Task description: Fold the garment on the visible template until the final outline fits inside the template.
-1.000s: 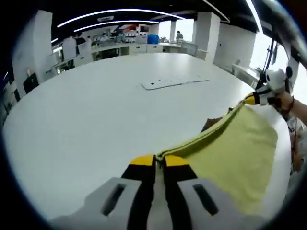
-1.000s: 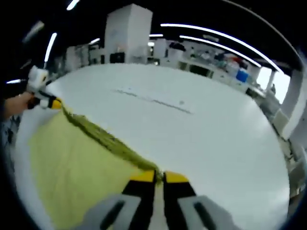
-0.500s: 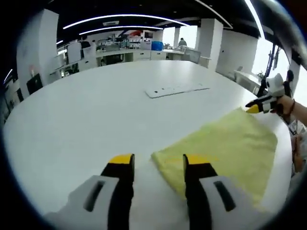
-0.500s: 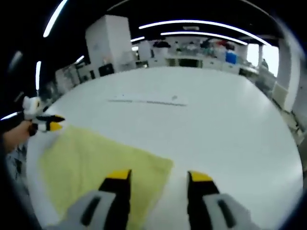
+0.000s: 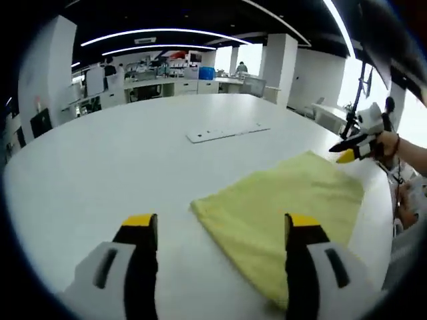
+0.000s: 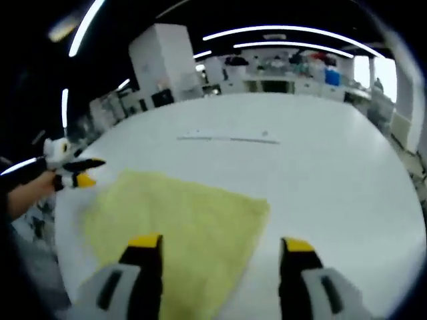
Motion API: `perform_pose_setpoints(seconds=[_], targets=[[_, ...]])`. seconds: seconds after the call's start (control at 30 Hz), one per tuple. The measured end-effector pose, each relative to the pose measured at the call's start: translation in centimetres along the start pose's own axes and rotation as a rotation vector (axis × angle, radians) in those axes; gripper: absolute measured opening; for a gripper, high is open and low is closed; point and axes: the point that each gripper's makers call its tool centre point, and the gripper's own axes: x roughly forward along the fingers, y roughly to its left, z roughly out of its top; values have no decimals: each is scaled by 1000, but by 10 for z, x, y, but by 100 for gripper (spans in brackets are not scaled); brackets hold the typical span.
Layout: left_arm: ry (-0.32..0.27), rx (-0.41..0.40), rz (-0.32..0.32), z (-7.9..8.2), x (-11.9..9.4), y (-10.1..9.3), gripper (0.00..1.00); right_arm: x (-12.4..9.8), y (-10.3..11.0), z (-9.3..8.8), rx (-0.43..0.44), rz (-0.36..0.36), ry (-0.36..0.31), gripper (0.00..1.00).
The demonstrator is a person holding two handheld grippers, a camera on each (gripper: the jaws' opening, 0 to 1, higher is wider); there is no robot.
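Garment (image 5: pixel 283 203): a yellow cloth, folded flat, lies near the person's edge of the round white table (image 5: pixel 100 160). I cannot make out any template under it or around it.

In the left gripper view, the left gripper (image 5: pixel 220 230) hangs above the table with its jaws wide apart and nothing between them; the near left corner of the cloth lies just ahead of them. At the right of this view the right gripper (image 5: pixel 347 150) is at the far corner of the cloth, also holding nothing. In the right gripper view its own jaws stand wide above the cloth.

A flat white strip (image 5: pixel 223 132) lies farther toward the middle of the table.

The cloth looks soft, light and limp, like towel fabric, so it should sag when lifted. I judge the corners or the folded edge are the best places to pinch.
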Motion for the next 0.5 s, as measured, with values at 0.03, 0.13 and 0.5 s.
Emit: perform_pose_setpoints(seconds=[0.03,0.13,0.5], targets=[[-1,5,-5,-2,-4,-3,80,-2,2,-2,-5,1,0,70],[-2,5,-11,-6,-11,-12,82,-9,9,-8,-18,11,-1,71],[-35,39,-31,-19,-39,-40,85,-35,42,-33,-79,25,16,69]])
